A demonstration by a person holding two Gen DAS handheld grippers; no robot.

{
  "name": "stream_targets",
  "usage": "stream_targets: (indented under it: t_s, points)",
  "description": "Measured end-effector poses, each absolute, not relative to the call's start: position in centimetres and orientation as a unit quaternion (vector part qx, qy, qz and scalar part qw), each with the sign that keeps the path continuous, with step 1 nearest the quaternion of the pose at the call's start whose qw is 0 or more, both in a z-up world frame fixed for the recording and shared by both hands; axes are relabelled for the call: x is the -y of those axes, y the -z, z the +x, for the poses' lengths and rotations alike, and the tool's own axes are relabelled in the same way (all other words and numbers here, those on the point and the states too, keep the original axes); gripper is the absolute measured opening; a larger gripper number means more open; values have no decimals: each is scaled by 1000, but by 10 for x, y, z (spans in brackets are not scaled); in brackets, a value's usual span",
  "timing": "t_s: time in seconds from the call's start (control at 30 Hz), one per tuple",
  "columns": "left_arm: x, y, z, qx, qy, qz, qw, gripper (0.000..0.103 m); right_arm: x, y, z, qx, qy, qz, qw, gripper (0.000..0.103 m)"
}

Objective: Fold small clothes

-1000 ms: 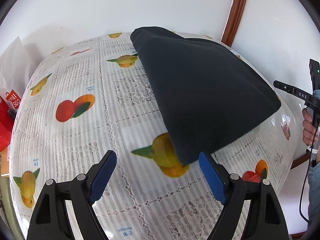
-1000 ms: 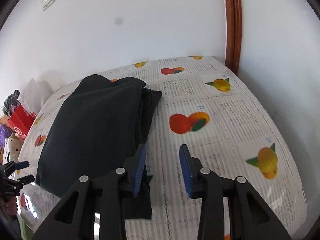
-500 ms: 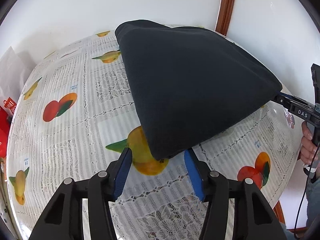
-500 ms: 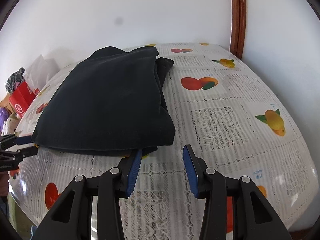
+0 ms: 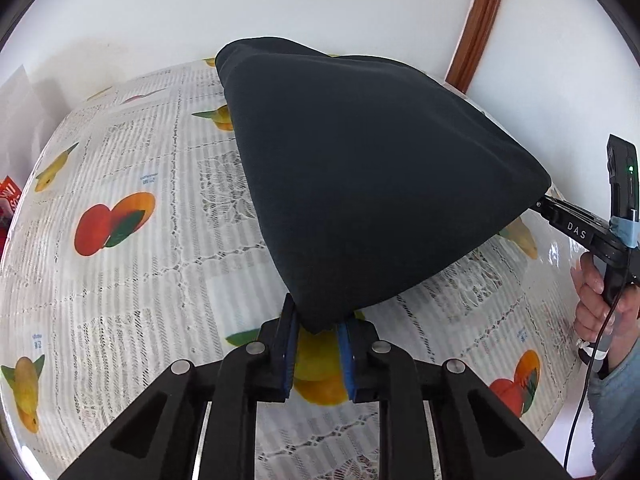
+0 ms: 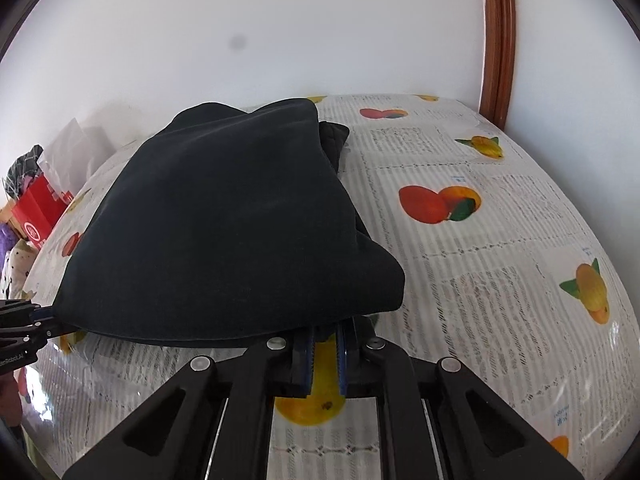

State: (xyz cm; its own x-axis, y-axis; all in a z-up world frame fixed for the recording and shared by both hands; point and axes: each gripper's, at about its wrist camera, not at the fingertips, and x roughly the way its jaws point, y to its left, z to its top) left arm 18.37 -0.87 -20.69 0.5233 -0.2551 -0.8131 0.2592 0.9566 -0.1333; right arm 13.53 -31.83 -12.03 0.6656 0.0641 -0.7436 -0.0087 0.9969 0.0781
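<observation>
A folded black garment point(image 5: 372, 176) lies on a table with a fruit-print cloth point(image 5: 120, 240). My left gripper point(image 5: 317, 326) is shut on the garment's near left corner, which is lifted off the table. My right gripper point(image 6: 323, 330) is shut on the garment's near right corner point(image 6: 360, 280). In the left wrist view the right gripper point(image 5: 538, 203) reaches the garment's right corner, its tips hidden by the cloth. In the right wrist view the left gripper point(image 6: 48, 314) meets the garment's left corner. The garment point(image 6: 224, 220) sags between the two held corners.
White walls stand behind the table, with a brown wooden door frame point(image 6: 496, 40) at the back right. A red bag point(image 6: 36, 216), white paper and clothes sit at the table's far left. The table edge is near on my side.
Both grippers moved forward onto the garment's near corners and shut on them. The near edge of the garment has risen off the table.
</observation>
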Motion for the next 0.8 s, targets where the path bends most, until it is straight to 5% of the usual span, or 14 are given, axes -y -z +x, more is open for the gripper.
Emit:
stream_targets:
  t_s: [0.63, 0.8]
  points:
    - [-54, 205, 225, -490, 107, -40, 864, 21, 285, 125, 182, -428, -50, 29, 902, 10]
    - [-60, 190, 207, -467, 95, -45, 878, 46, 298, 89, 160, -388, -59, 31, 919, 15]
